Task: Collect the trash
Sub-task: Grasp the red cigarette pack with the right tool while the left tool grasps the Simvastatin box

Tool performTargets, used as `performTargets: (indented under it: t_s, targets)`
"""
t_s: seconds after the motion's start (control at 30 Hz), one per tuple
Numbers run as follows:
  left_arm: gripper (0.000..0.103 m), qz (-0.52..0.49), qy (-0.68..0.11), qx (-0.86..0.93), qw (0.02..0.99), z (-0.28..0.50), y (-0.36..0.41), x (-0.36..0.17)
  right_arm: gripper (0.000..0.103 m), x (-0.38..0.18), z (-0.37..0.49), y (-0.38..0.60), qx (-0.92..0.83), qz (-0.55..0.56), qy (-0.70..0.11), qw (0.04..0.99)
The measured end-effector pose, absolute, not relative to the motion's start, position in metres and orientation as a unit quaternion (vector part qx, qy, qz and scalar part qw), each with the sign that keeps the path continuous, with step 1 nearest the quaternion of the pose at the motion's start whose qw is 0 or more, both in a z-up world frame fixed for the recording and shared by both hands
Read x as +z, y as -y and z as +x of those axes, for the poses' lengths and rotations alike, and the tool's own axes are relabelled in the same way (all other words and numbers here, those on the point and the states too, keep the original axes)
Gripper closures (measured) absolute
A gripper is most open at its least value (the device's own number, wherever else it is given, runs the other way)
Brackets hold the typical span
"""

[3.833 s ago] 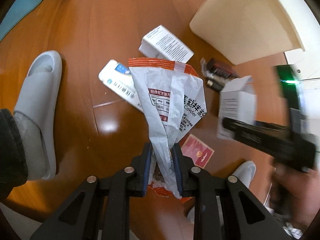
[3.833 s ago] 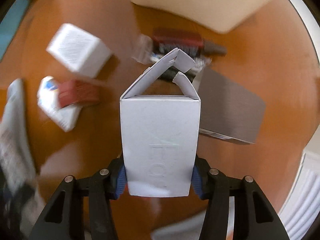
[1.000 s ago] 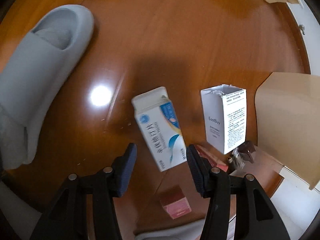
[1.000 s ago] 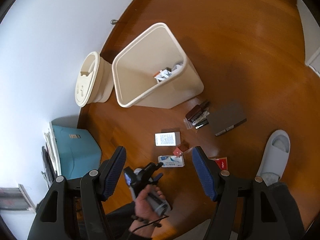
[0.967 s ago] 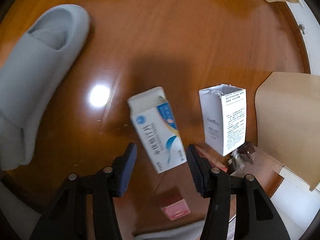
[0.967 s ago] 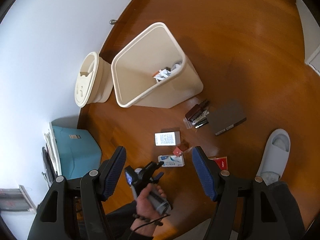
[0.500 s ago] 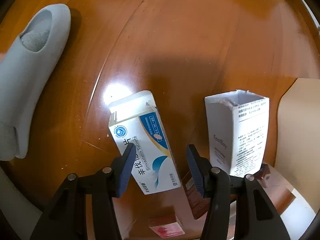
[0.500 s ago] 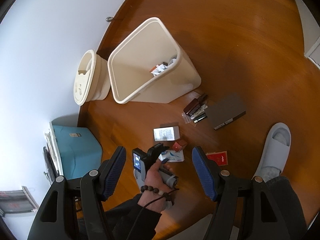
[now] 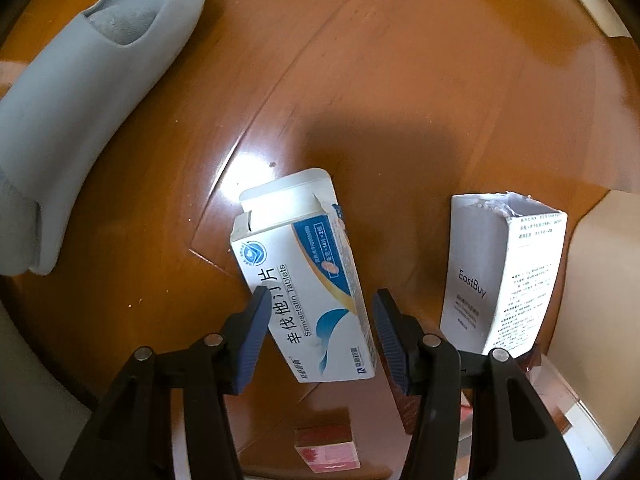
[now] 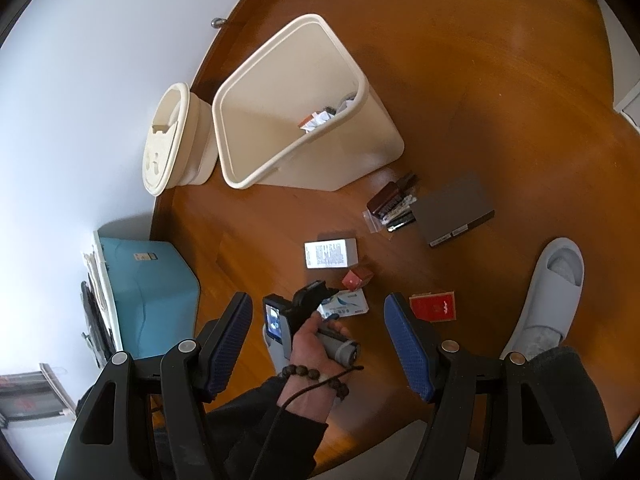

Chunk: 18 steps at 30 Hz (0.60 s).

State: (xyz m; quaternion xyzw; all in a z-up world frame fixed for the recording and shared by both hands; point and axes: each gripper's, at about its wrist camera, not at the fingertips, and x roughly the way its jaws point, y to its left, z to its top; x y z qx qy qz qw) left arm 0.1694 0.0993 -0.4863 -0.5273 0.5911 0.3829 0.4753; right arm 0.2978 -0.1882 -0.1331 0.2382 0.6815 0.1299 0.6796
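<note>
The left gripper (image 9: 318, 330) hung low over the wooden floor (image 9: 400, 80) with its fingers (image 9: 252, 336) spread wide on either side of a blue-and-white tablet box (image 9: 312, 292), neither pad touching it. A white EastBuy carton (image 9: 500, 276) lay to the right, a small red box (image 9: 326, 446) nearer, a grey slipper (image 9: 80, 92) far left. The right gripper (image 10: 318, 340) was held high, fingers (image 10: 408, 348) wide and empty, the cream trash bin (image 10: 372, 136) standing far off by the wall.

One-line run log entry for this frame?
left tool: open, straddling tablet box on floor | right tool: open, raised, empty | bin: some trash inside
</note>
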Motion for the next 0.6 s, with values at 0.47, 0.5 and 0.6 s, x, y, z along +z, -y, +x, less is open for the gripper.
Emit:
performTargets:
  t_s: [0.47,0.5,0.6]
  targets:
    - [0.051,-0.556,-0.565,0.389,0.468,0.145,-0.118,-0.491,0.032,-0.138,0.294,0.183,0.131,0.230,-0.689,0.675]
    - [0.051,-0.558,-0.567,0.387,0.466,0.147,-0.118,-0.495,0.032,-0.140,0.294,0.183,0.130,0.230,-0.690,0.673]
    - [0.051,-0.543,-0.582,0.388,0.465,0.152,-0.120,-0.509,0.032,-0.142,0.294,0.181,0.133,0.226,-0.694,0.671]
